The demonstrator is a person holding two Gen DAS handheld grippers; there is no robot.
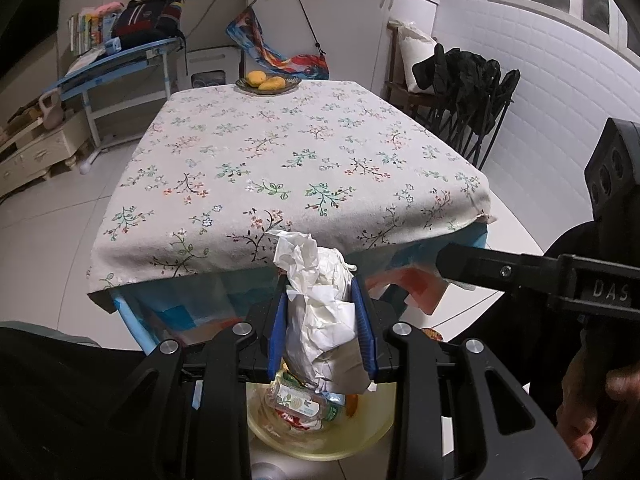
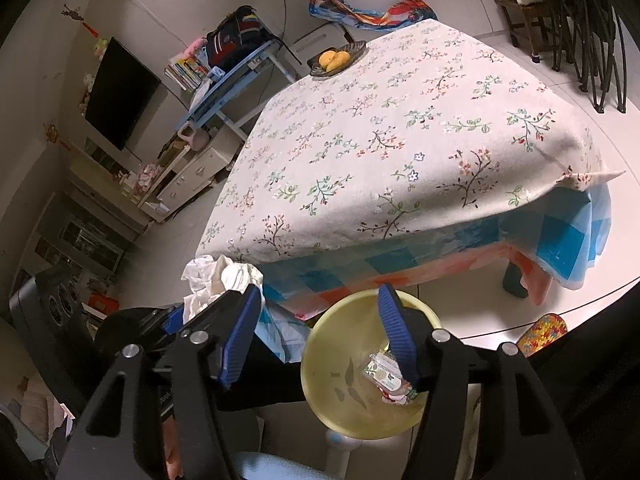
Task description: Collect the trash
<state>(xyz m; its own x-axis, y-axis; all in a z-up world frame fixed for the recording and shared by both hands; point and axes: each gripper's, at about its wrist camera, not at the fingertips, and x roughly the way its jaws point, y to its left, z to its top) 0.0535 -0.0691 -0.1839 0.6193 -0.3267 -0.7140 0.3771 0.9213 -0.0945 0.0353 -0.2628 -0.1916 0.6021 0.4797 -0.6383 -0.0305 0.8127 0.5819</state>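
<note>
Over a yellow bin (image 1: 320,436) already holding a wrapper (image 1: 298,400), the left gripper (image 1: 323,328) clamps crumpled paper (image 1: 320,312) between its pads, while the right gripper (image 2: 318,336) hangs open and empty beside the table (image 1: 280,152).

A crumpled white paper wad (image 1: 320,312) is hanging above a yellow bin (image 2: 320,364) that is holding plastic wrappers (image 2: 386,376).

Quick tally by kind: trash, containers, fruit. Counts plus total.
Paper wad in left tool: 1
Wrapper in bin: 1
Yellow bin: 1
Fruit bowl: 1
Yellow fruit, at least: 2
Total: 6
</note>
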